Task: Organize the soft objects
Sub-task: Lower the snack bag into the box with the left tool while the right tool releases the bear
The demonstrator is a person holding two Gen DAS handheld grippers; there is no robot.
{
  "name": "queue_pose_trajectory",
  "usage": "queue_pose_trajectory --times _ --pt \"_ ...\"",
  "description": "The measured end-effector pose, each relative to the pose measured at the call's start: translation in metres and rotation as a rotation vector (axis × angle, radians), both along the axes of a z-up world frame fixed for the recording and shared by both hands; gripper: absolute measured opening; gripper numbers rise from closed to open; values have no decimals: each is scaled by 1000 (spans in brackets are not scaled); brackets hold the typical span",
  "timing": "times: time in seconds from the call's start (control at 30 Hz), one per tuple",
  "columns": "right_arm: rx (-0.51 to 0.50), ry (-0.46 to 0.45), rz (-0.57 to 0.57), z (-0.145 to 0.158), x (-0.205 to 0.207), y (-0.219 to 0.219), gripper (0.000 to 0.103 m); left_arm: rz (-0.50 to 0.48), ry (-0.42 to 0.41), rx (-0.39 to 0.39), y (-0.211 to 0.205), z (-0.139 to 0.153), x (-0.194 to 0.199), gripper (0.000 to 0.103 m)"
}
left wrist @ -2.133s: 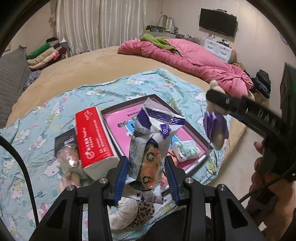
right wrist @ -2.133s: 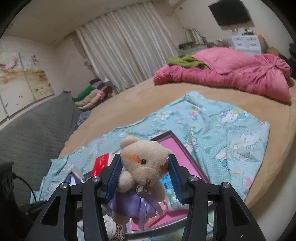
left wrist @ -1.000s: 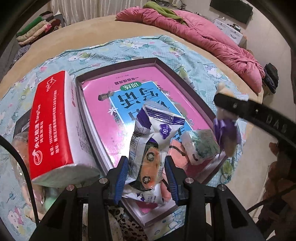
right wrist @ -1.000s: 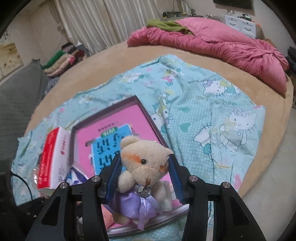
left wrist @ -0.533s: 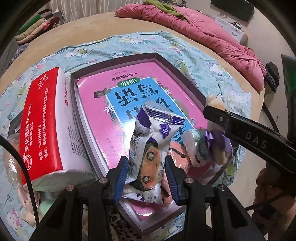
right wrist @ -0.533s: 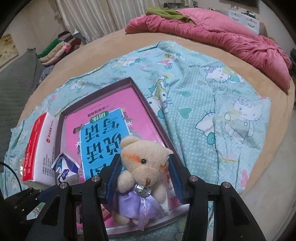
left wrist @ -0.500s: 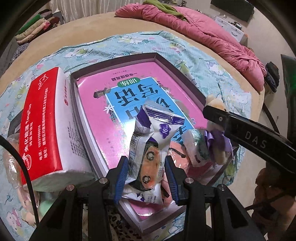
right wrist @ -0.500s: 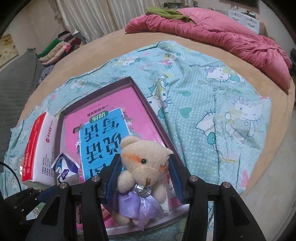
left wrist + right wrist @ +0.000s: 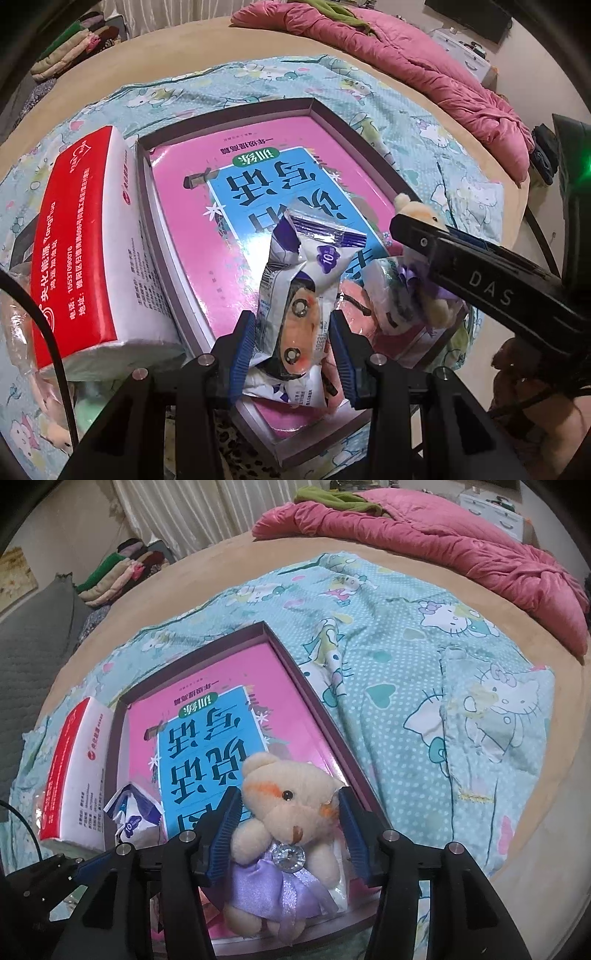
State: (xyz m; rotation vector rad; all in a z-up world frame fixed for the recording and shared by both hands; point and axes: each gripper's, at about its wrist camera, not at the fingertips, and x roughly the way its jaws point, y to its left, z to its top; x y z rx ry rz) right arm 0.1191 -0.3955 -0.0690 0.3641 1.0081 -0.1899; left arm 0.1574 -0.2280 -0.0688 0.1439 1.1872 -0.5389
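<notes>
Cream plush teddy bear (image 9: 288,812) in lilac satin dress with clear gem at neck, orange patches on face. Upright between blue pads of right gripper (image 9: 290,834), head toward 12 o'clock, long axis 12–6, face toward camera. Right jaws just been opening, slight gap visible at both pads. Bear sits at 5 o'clock corner of dark purple shallow box (image 9: 317,716) lined with pink-and-blue booklet. Left gripper (image 9: 291,339) clamped on white-and-purple crinkly plastic snack packet (image 9: 306,280), long axis 12–6, sealed end up, over box's near edge.
</notes>
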Motion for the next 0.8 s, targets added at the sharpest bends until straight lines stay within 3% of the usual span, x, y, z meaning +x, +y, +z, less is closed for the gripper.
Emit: queue_pose_trajectory --times 0.8 --pt "40 -37 -65 4 -3 -14 74 39 42 -24 6 -9 3 41"
